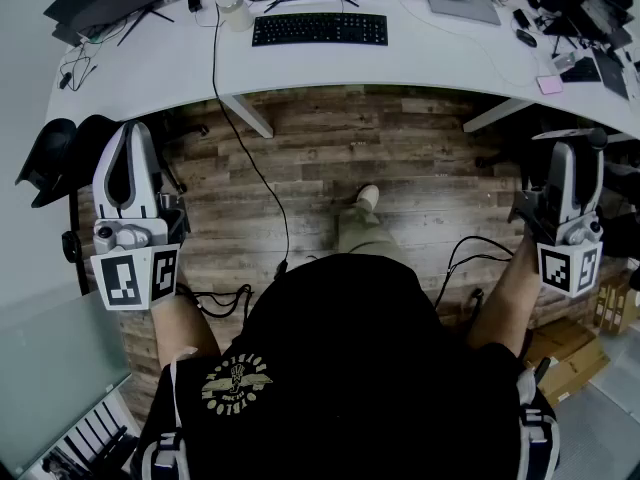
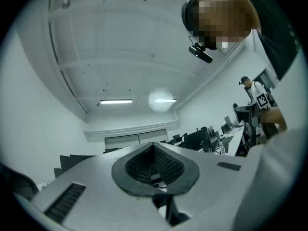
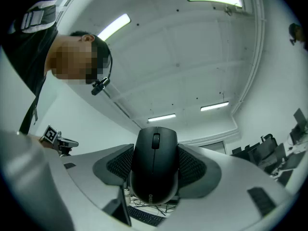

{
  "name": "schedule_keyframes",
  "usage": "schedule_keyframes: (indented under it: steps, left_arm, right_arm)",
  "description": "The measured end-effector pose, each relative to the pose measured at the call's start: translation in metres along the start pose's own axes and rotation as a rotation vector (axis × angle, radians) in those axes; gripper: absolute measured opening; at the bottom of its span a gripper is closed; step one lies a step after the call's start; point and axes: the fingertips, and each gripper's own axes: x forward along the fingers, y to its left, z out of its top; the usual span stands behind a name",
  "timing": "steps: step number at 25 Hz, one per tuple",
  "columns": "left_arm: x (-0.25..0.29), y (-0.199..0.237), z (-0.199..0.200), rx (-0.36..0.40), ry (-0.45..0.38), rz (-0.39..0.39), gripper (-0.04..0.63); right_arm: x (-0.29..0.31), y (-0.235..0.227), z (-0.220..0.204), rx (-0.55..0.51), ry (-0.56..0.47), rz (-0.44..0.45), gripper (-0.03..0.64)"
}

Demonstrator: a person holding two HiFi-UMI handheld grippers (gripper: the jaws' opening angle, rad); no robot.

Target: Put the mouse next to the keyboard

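Observation:
A black mouse [image 3: 154,177] sits clamped between the ribbed pads of my right gripper [image 3: 155,150], with its scroll wheel facing the camera. In the head view that gripper [image 1: 571,146] is held at the right, over the floor and short of the desk, jaws pointing up. The black keyboard [image 1: 319,29] lies on the white desk [image 1: 420,63], far ahead of both grippers. My left gripper [image 1: 128,136] is held at the left over the floor. In its own view the left gripper [image 2: 154,150] has its pads meeting with nothing between them.
A laptop [image 1: 460,3] and a white cup [image 1: 236,10] stand on the desk beside the keyboard. A black cable [image 1: 250,168] runs from the desk down across the wooden floor. A black chair [image 1: 60,158] is at the left and cardboard boxes [image 1: 570,358] at the right.

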Motion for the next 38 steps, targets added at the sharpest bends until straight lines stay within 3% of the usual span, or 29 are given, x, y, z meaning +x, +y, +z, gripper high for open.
schedule_keyframes:
  steps: [6,12,21,26,38]
  left_arm:
    - [-0.083,0.008,0.009,-0.035,0.003,0.012,0.002]
    - [-0.117,0.002,0.02,-0.038,-0.021,-0.001,0.002]
    - [-0.08,-0.015,0.01,-0.046,0.022,0.0,0.002]
    - [-0.053,-0.033,0.023,-0.018,-0.002,0.02,0.002]
    - [-0.029,-0.052,0.019,-0.019,0.009,0.025,0.002]
  right_arm:
    - [-0.064,0.069,0.01,0.03,0.045,0.005,0.285]
    - [-0.095,0.096,0.029,0.023,0.048,0.007,0.285]
    - [-0.058,0.087,0.014,0.005,0.065,0.078,0.285]
    - [-0.034,0.065,0.009,-0.012,0.045,0.128,0.285]
    - [-0.02,0.023,-0.008,0.04,0.036,0.119,0.285]
